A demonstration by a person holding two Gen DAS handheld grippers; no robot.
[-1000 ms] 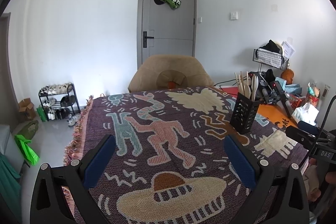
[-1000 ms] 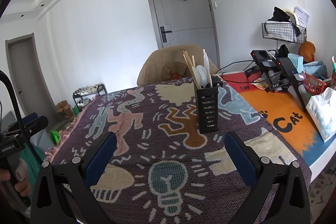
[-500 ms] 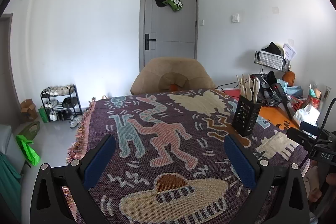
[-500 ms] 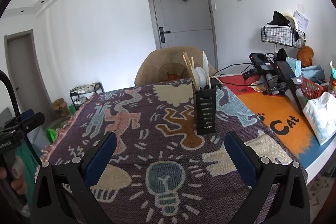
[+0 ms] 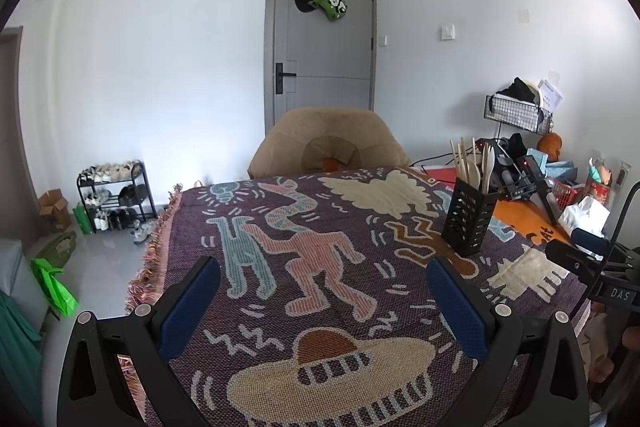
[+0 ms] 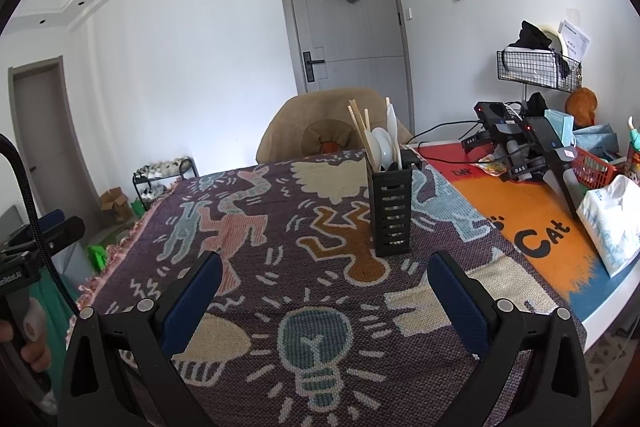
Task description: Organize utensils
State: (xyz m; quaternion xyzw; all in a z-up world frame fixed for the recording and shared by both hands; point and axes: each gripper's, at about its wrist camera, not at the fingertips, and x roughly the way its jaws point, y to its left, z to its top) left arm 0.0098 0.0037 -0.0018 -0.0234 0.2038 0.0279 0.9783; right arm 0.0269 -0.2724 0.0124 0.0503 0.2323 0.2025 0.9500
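Utensil holder [image 6: 391, 205] upright on blanket [image 6: 280, 291], ahead of wide, empty right gripper [image 6: 324, 291], left gripper [image 5: 322, 293] likewise wide

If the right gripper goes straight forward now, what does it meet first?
Probably the black utensil holder: it stands upright on the patterned blanket, slightly right of centre ahead of the open right gripper. Depth is unclear; nothing else stands between them.

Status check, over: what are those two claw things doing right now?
Left gripper open, empty. Right gripper open, empty. Utensils upright in black holder on blanket. Nothing in the way.
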